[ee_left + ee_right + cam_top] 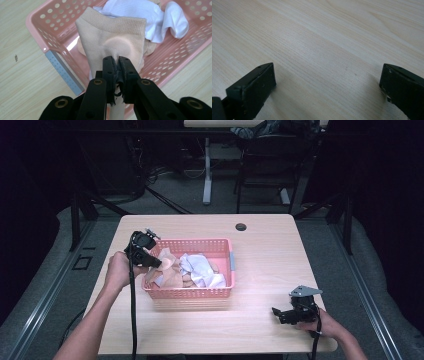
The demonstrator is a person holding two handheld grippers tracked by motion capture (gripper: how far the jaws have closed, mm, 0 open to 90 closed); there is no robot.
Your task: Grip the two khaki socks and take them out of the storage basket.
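While the left tool point(116, 61) pinches a beige sock point(112, 37) by a fold of its fabric, its jaws nearly closed, the sock hangs just above the pink basket point(47, 30) that sits on the table point(270, 265), with white socks point(150, 17) heaped behind it. To do this well, the person would likely lift straight up until the sock's hanging end clears the basket rim, keeping the pinch firm so the fabric does not slip. The right tool point(287, 312) rests wide open and empty near the table's front right corner, free to take the sock's other end.
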